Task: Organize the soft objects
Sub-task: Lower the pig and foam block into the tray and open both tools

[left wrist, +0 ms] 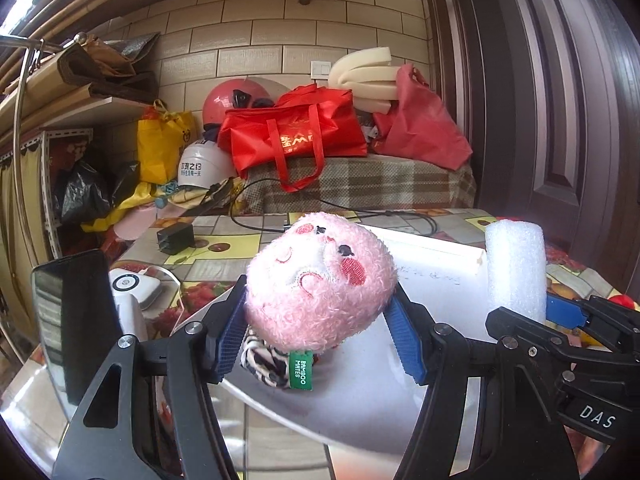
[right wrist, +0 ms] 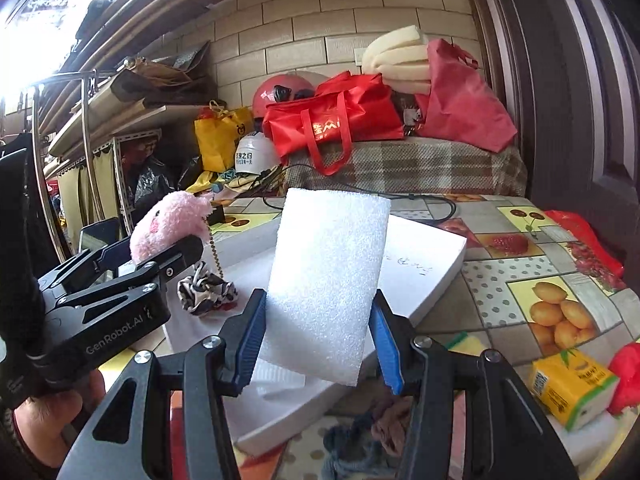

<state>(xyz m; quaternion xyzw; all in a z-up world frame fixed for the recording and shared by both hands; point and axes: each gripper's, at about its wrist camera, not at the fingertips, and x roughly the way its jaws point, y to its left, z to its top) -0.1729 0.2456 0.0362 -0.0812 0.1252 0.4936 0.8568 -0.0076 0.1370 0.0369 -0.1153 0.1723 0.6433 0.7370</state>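
Pink plush [left wrist: 320, 280] fills the left wrist view, clenched between the left gripper's [left wrist: 316, 328] blue pads, face up and lifted just above the white board [left wrist: 432, 276]. A striped scrunchie [left wrist: 266, 364] and green tag hang beneath it. Held by the head, probably because that is its bulkiest, firmest part. Right of the plush, over the board, the right gripper [left wrist: 560, 312] carries a foam piece [left wrist: 515, 268], seen edge-on, so it reads as a roll.

Right wrist view: the foam [right wrist: 328, 292] shows its broad flat face, a slab, upright, jaws clamped on its lower sides above the board [right wrist: 424, 256]. At the board's left the plush [right wrist: 168, 224] appears from the side in the left gripper [right wrist: 160, 256], its ball chain dangling, the scrunchie [right wrist: 206, 288] resting on the board here. Only this view shows tissues [right wrist: 572, 388] and crumpled cloth [right wrist: 368, 432] near the board's front, likely awaiting sorting.
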